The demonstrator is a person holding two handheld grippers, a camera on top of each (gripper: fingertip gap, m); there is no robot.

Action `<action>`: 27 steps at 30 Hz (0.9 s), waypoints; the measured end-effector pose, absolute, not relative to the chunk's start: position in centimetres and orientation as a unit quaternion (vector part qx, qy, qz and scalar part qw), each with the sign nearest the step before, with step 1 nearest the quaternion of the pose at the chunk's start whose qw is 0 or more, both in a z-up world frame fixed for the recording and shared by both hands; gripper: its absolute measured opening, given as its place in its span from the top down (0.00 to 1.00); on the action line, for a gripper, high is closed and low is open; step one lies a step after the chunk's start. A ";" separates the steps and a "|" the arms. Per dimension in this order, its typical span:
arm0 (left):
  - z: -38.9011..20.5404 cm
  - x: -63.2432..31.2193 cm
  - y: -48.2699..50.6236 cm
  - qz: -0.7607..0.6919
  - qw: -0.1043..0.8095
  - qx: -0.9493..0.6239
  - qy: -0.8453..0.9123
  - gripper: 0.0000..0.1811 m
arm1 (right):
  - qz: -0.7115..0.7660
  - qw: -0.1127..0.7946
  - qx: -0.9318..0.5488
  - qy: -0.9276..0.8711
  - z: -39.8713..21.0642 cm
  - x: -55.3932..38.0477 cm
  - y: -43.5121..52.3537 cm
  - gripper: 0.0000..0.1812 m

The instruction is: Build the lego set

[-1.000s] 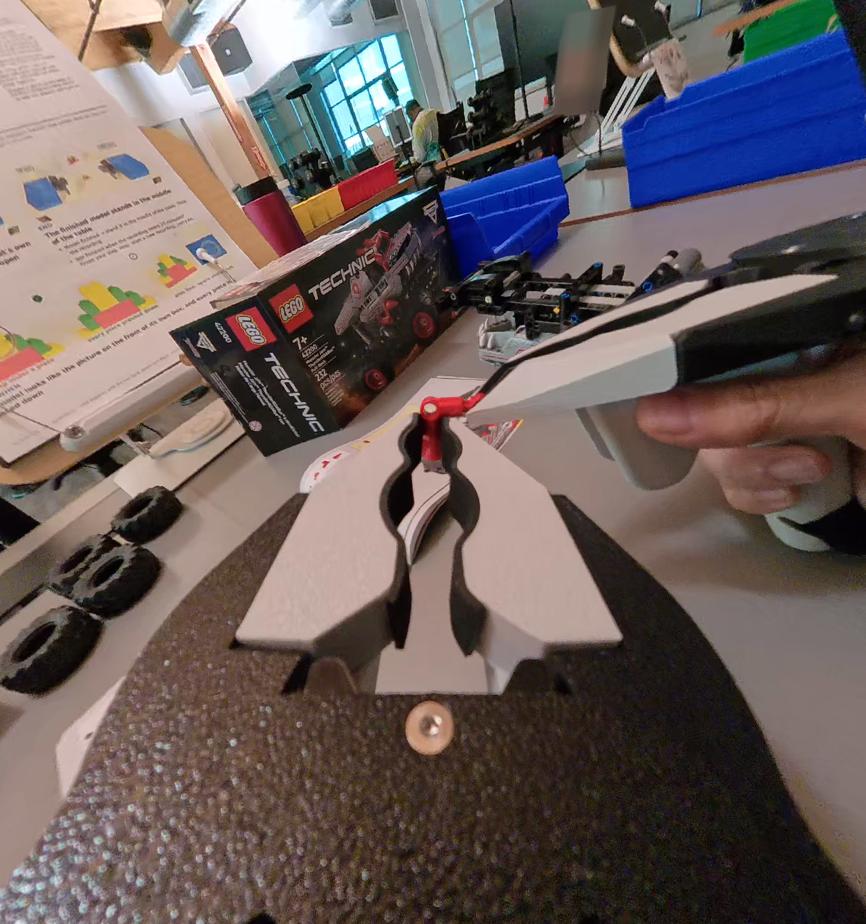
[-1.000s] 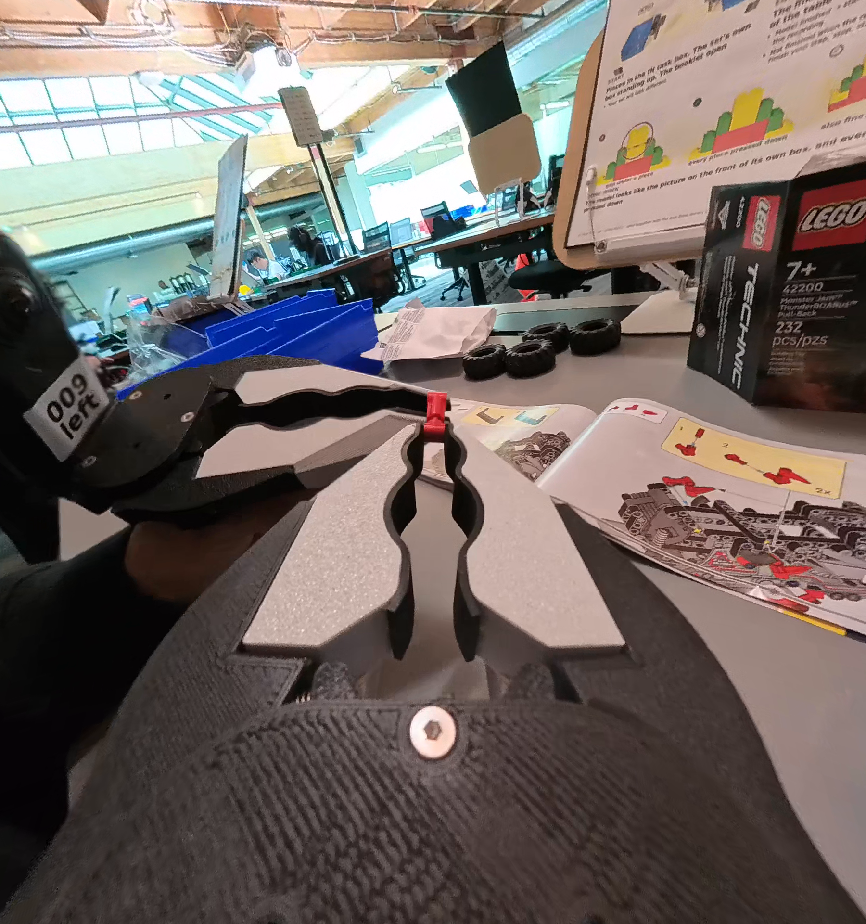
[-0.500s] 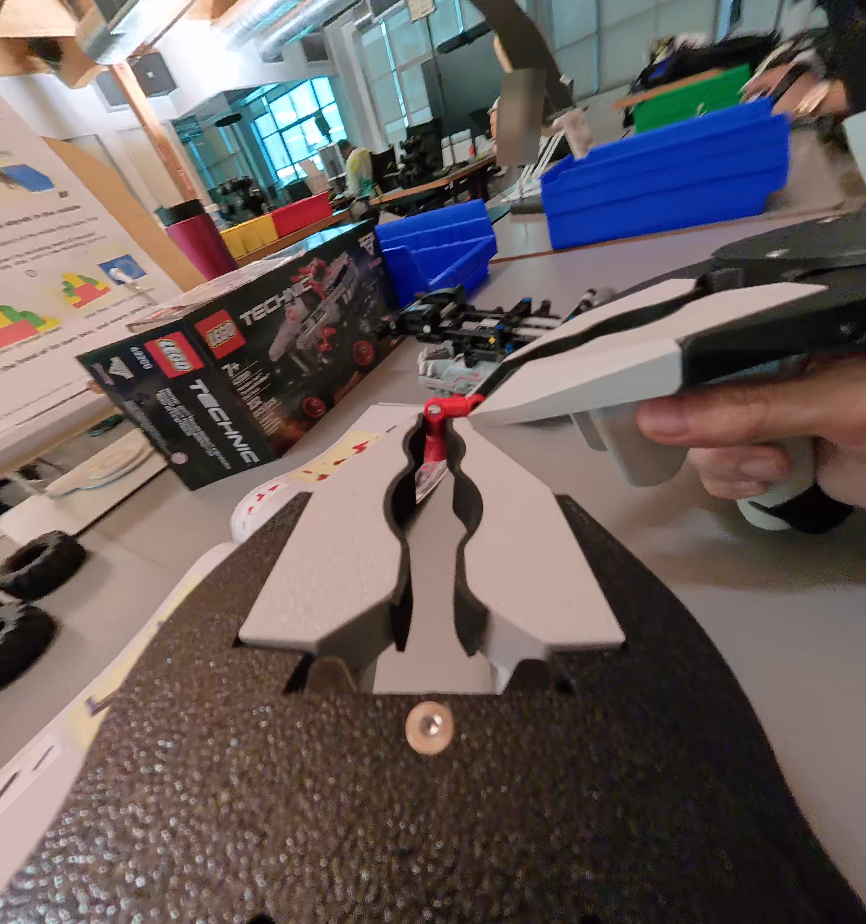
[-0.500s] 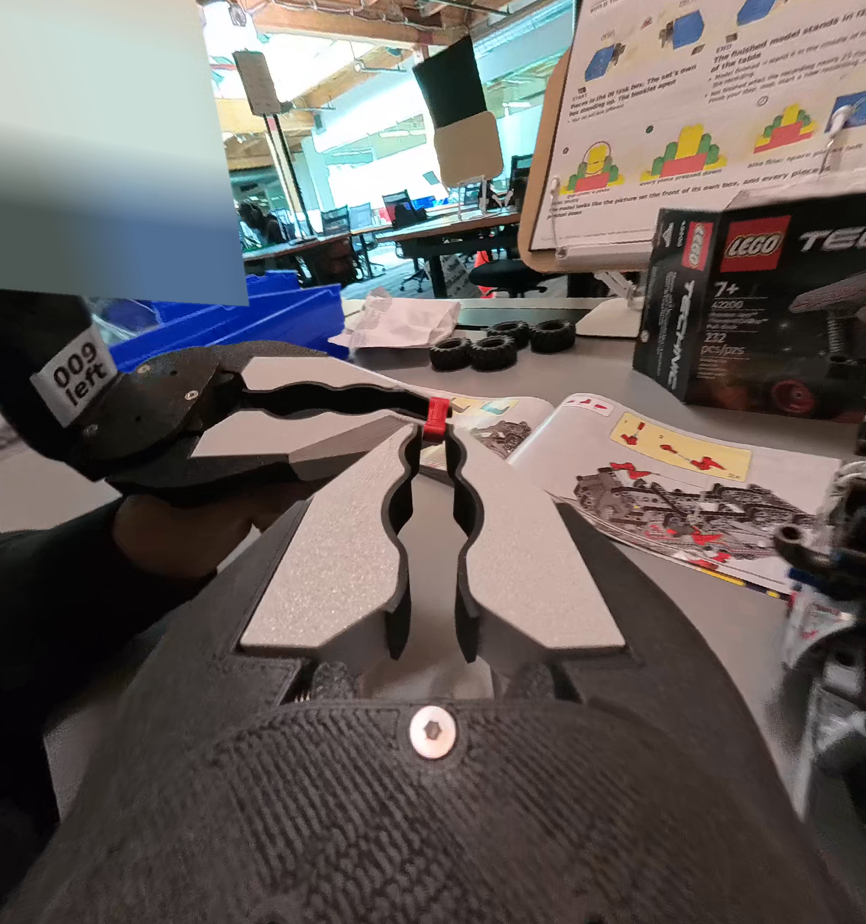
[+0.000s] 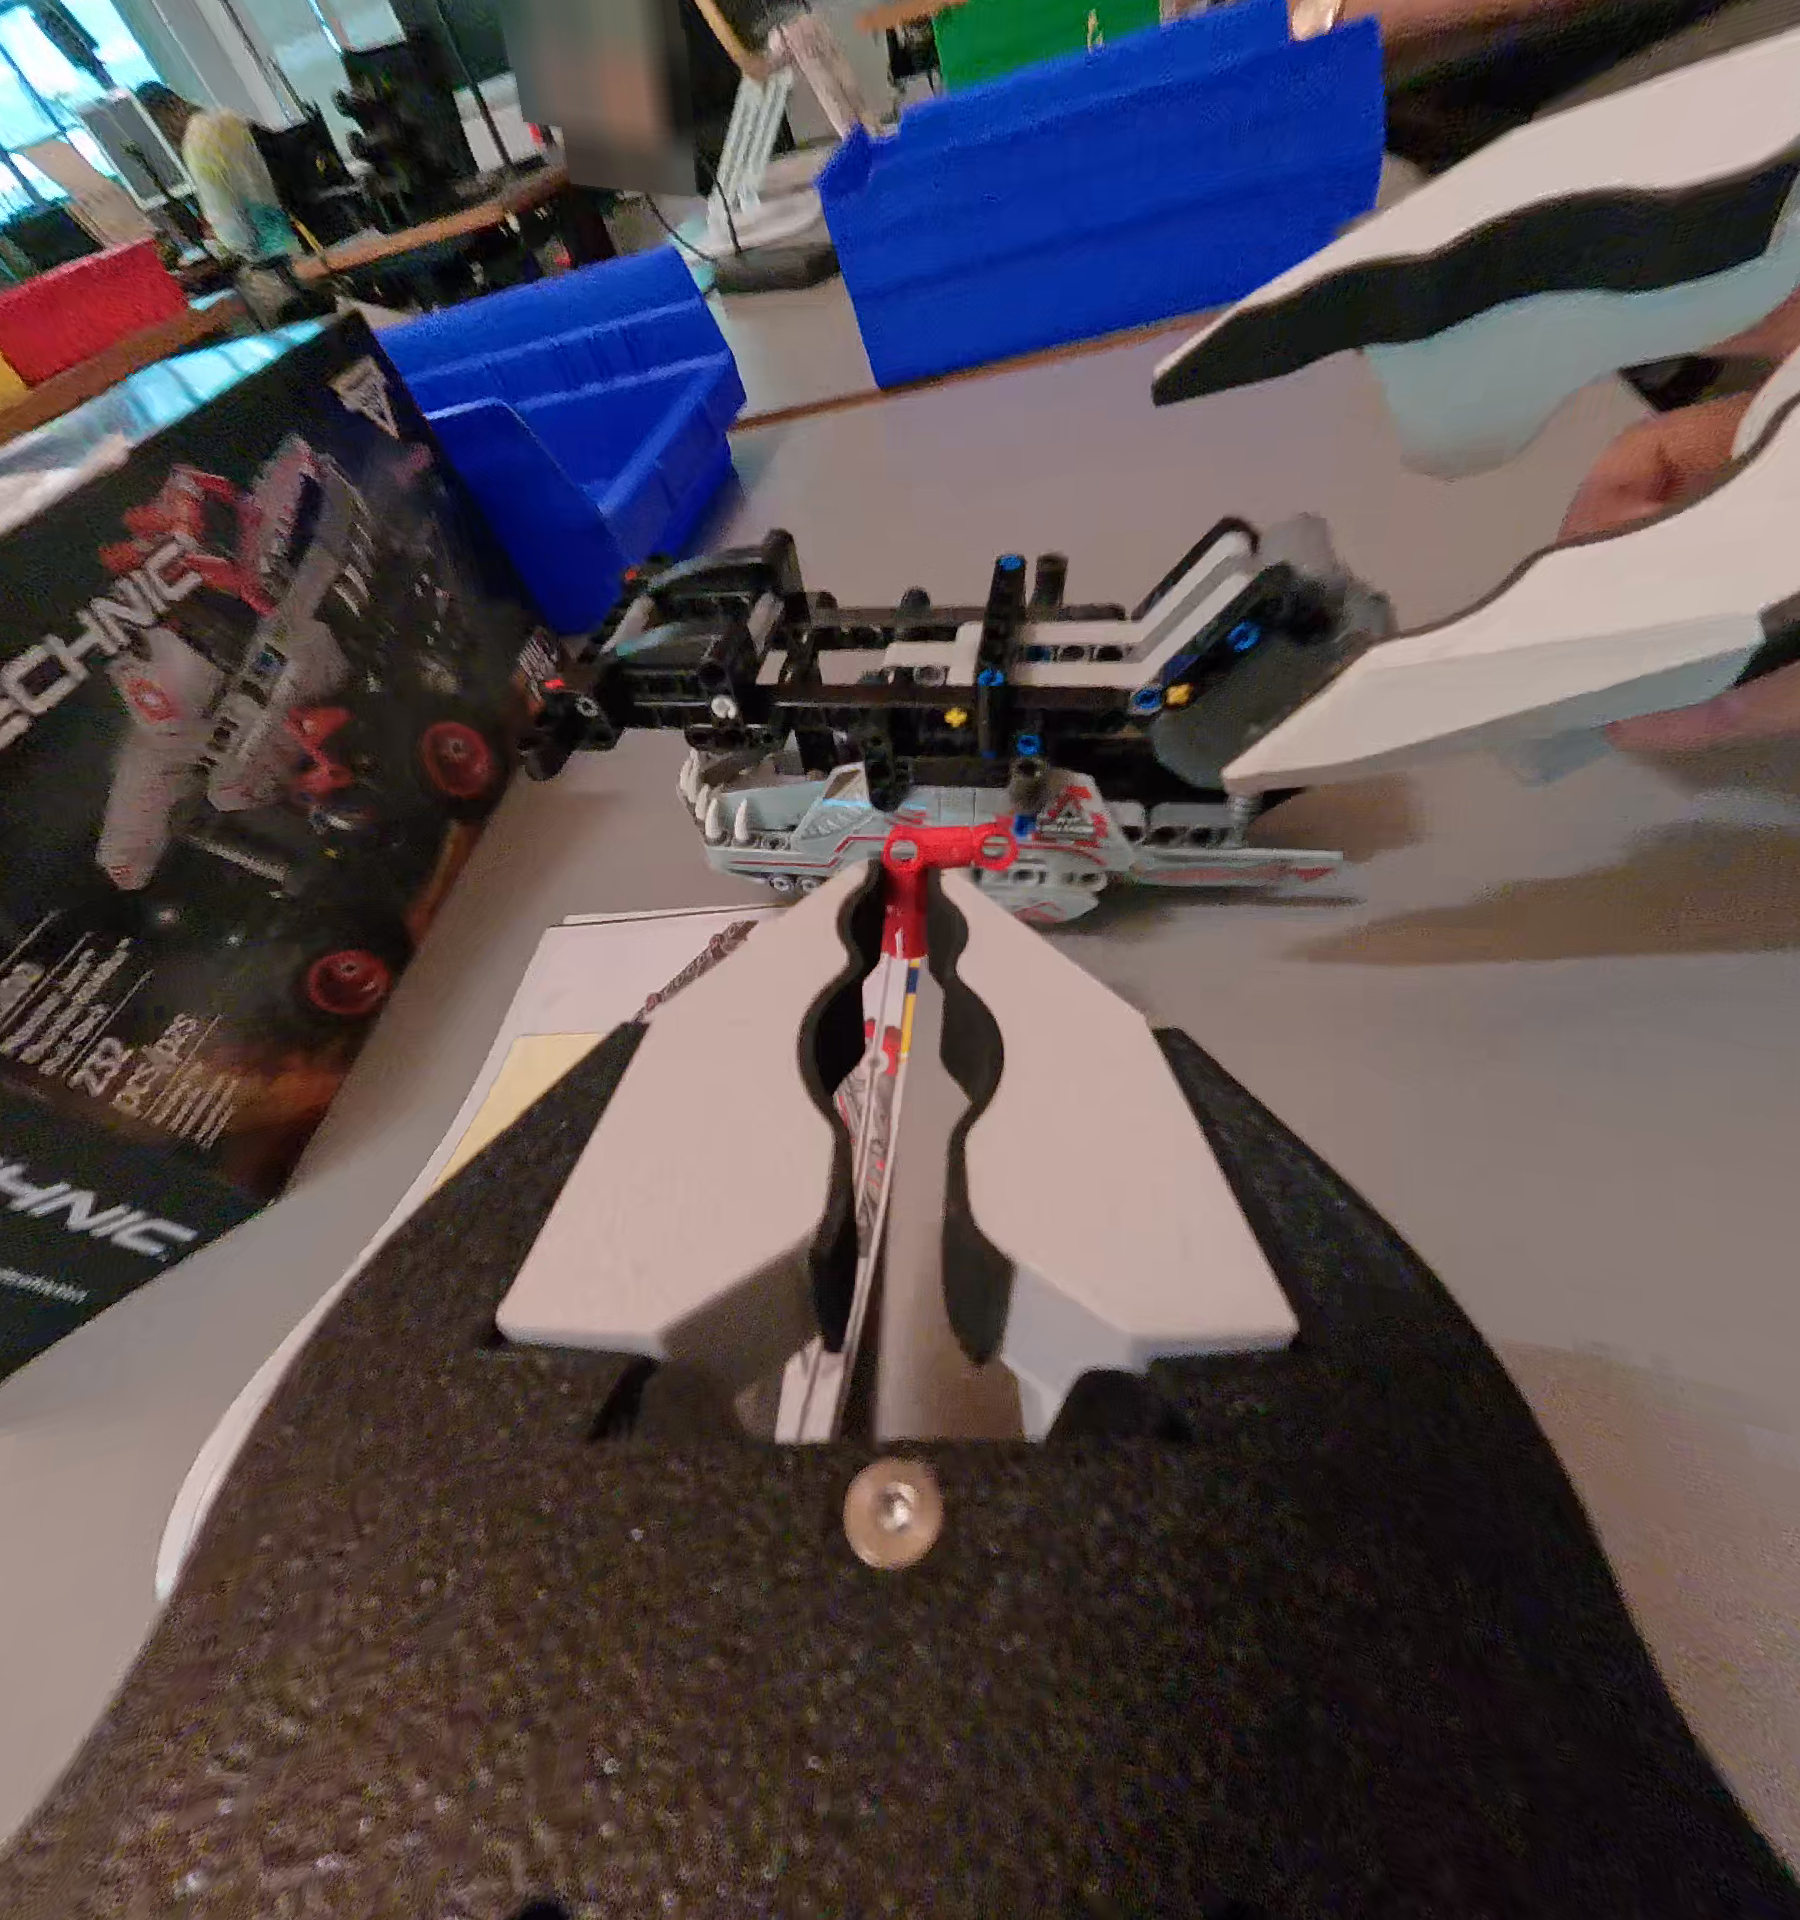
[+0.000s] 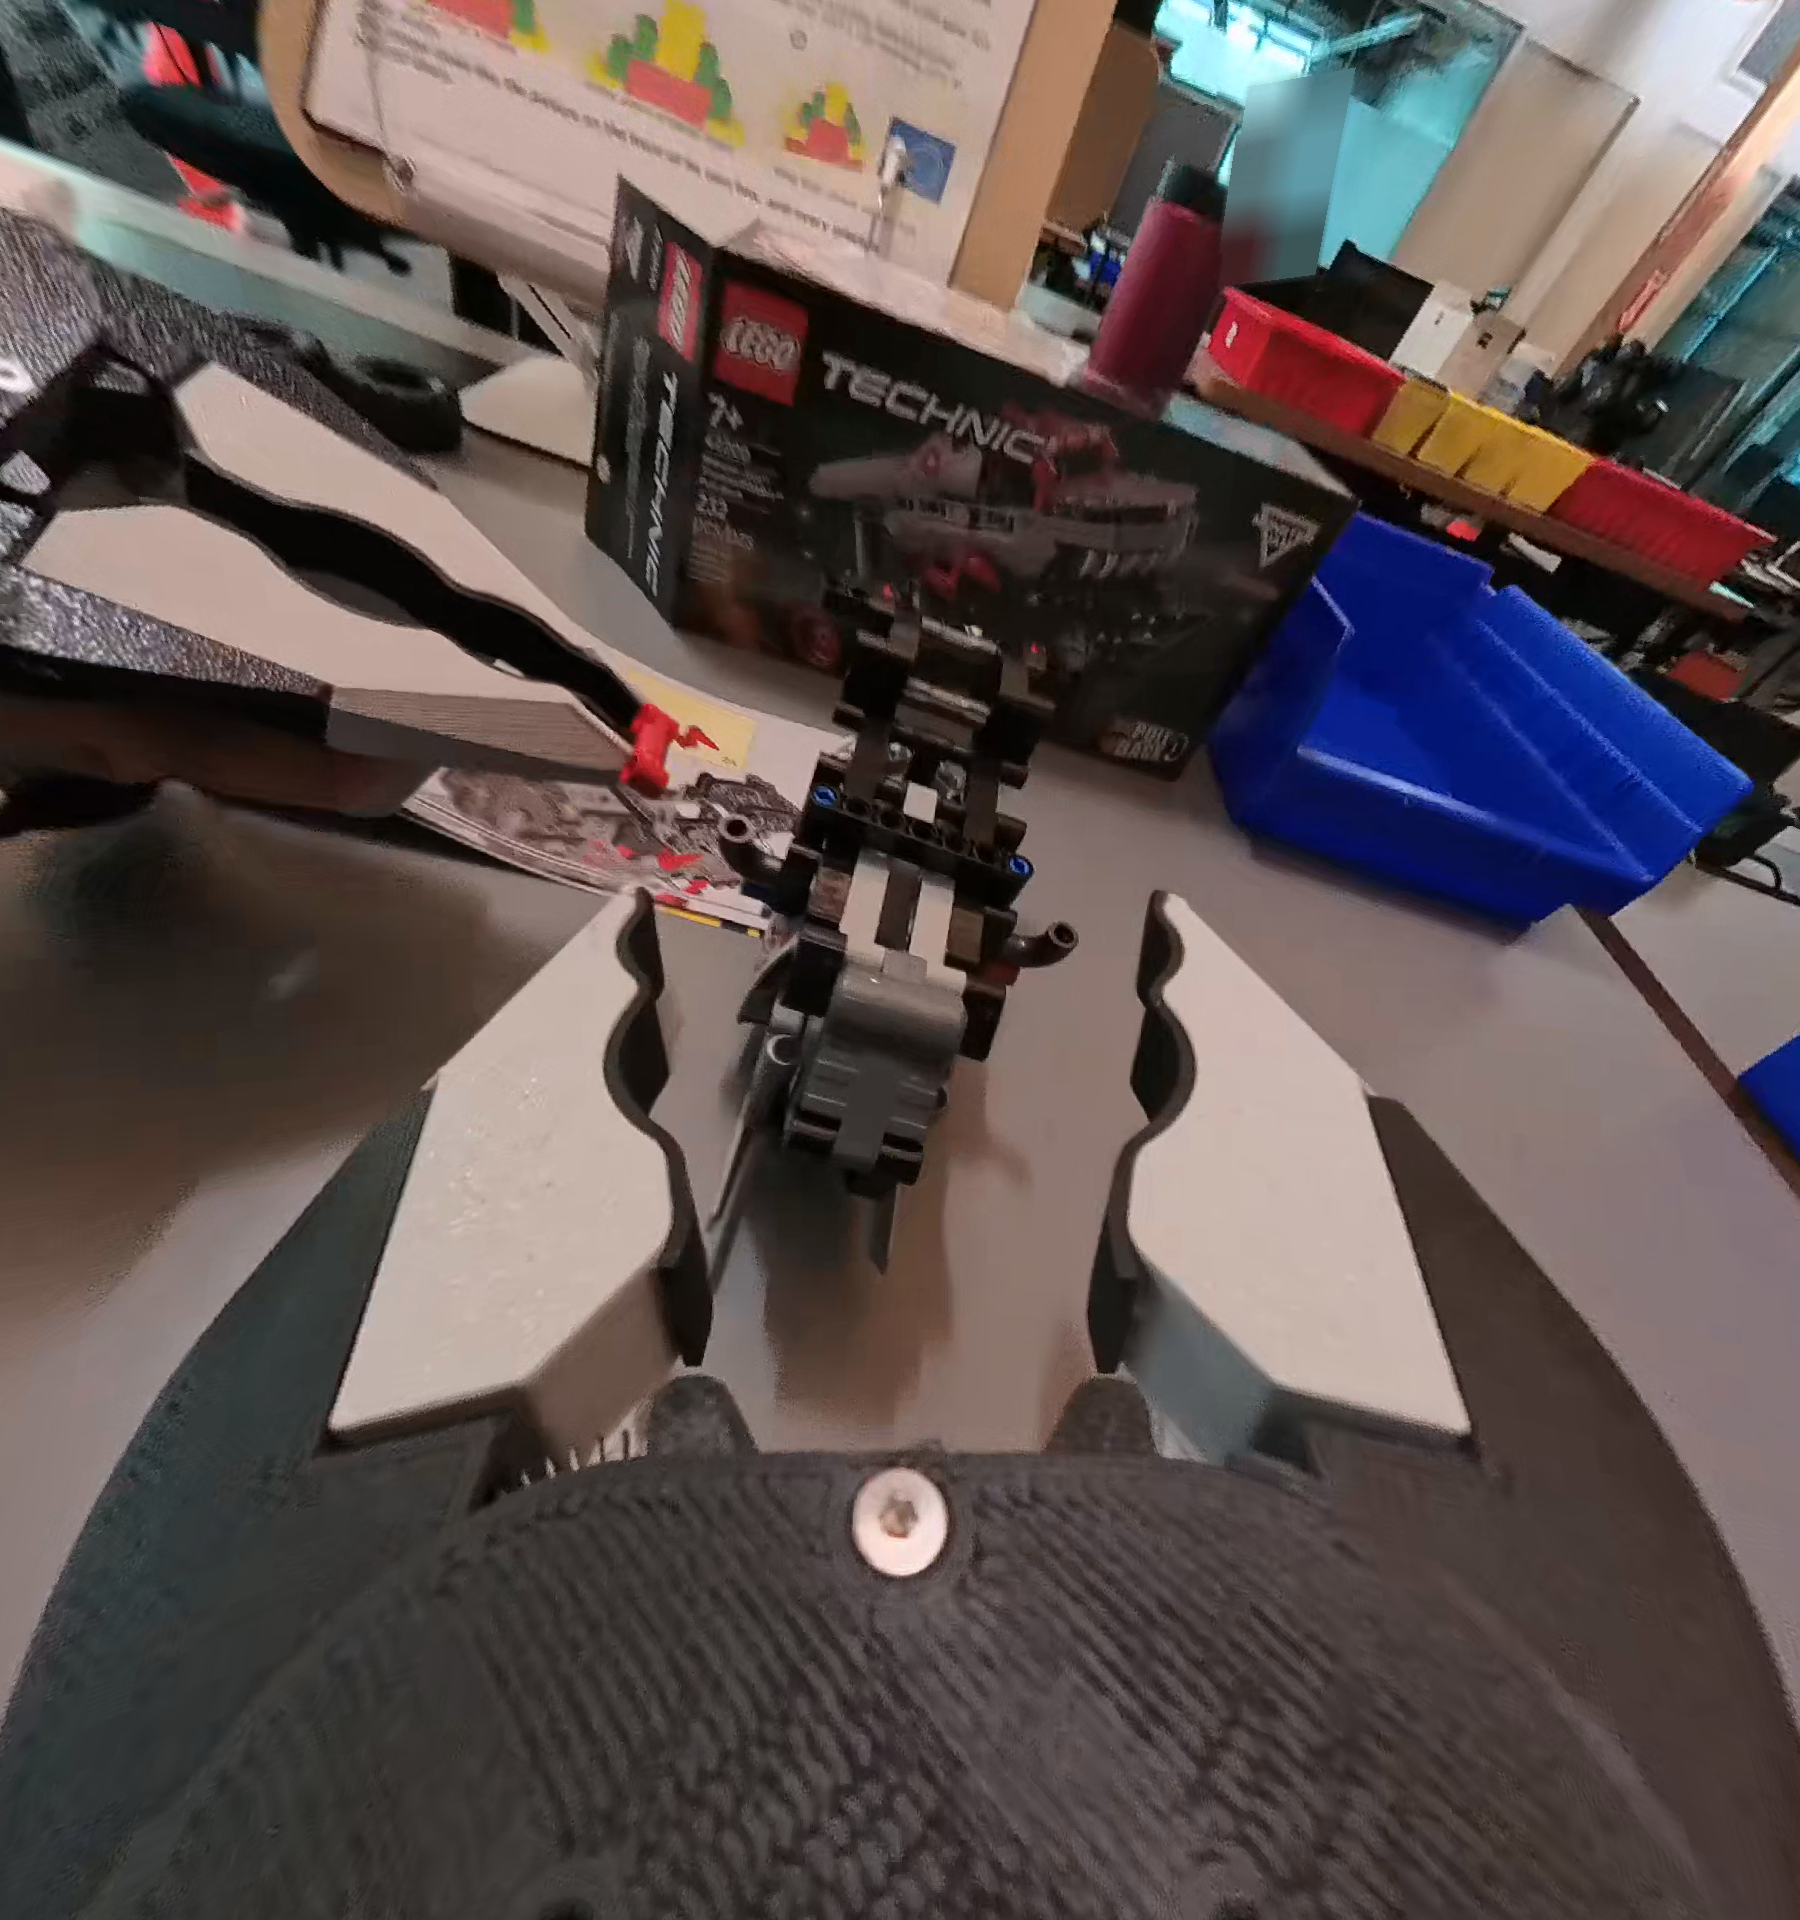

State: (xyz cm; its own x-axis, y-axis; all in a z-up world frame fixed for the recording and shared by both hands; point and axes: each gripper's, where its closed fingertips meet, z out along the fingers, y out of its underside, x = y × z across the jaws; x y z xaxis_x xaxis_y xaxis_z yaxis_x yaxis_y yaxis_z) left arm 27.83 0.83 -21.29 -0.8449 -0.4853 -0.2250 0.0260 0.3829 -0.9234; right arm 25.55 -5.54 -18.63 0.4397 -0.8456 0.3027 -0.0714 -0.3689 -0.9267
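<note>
Left gripper [image 5: 901, 883], frame centre, fingers clamped on a red connector piece [image 5: 935, 854]; right gripper [image 6: 901, 935] spread wide around the partly built model [image 6: 901, 935] on the table [image 6: 252, 987], centre.

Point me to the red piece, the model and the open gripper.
red piece [image 5: 946, 852]: left wrist view, its crossbar.
model [image 6: 880, 1060]: right wrist view, grey rear block.
right gripper [image 6: 901, 935]: right wrist view, between its fingertips.

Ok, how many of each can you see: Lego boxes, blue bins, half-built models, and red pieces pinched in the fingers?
Lego box: 1
Blue bins: 2
Half-built model: 1
Red piece: 1
Total: 5
</note>
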 end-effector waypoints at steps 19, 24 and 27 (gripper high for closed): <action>-22.6 27.9 -2.5 -0.503 0.262 -0.122 0.815 0.98 | -0.308 0.487 -0.760 0.301 -21.8 27.9 -6.5 0.51; -22.5 27.6 -2.7 -0.495 0.294 -0.121 0.809 0.98 | -0.315 0.477 -0.763 0.301 -22.0 28.3 -5.7 0.43; -22.2 27.5 -2.5 -0.487 0.329 -0.121 0.800 0.98 | -0.329 0.457 -0.754 0.337 -22.0 28.9 -6.7 0.39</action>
State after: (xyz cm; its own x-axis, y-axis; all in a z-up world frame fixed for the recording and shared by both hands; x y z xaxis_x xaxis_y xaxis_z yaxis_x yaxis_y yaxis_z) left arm 27.52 -2.50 -22.17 -0.7537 -0.5144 -0.4090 0.1265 0.4971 -0.8584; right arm 28.90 -6.70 -21.97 0.5560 -0.8097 0.1876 -0.2084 -0.3543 -0.9116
